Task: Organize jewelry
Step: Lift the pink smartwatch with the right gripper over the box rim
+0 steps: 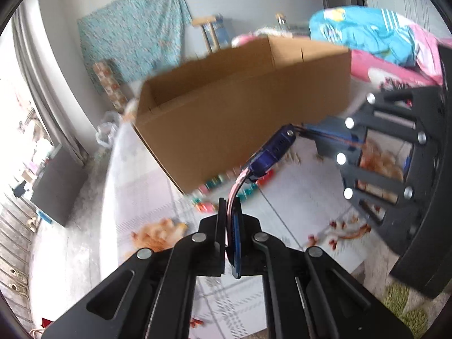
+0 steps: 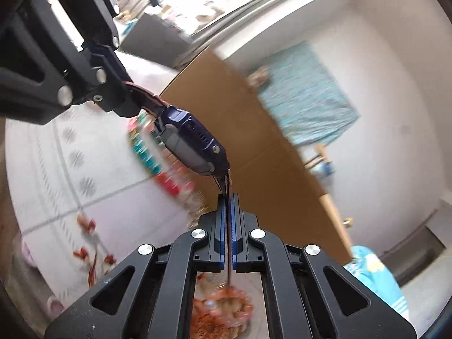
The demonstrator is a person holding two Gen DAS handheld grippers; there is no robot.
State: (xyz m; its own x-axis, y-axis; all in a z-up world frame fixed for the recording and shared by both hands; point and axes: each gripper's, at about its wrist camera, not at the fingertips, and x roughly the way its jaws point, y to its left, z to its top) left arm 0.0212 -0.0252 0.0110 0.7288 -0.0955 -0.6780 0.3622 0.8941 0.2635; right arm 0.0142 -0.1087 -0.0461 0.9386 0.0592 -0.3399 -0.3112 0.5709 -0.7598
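Observation:
A wristwatch with a dark blue case [image 1: 272, 154] and a pinkish strap hangs in the air between my two grippers. My left gripper [image 1: 230, 214] is shut on one strap end. My right gripper [image 2: 228, 206] is shut on the other strap end; it shows in the left wrist view [image 1: 333, 135] at the right. In the right wrist view the watch [image 2: 192, 141] shows its grey screen, and the left gripper [image 2: 118, 96] holds the far strap end at upper left. Both are raised above a white patterned cloth [image 1: 282, 212].
A large open cardboard box [image 1: 240, 107] stands just behind the watch. Blurred colourful beads [image 1: 226, 189] lie along its base. Orange and red prints mark the cloth. A blue and pink blanket [image 1: 367, 34] lies at the right. A teal cloth [image 1: 135, 28] hangs on the wall.

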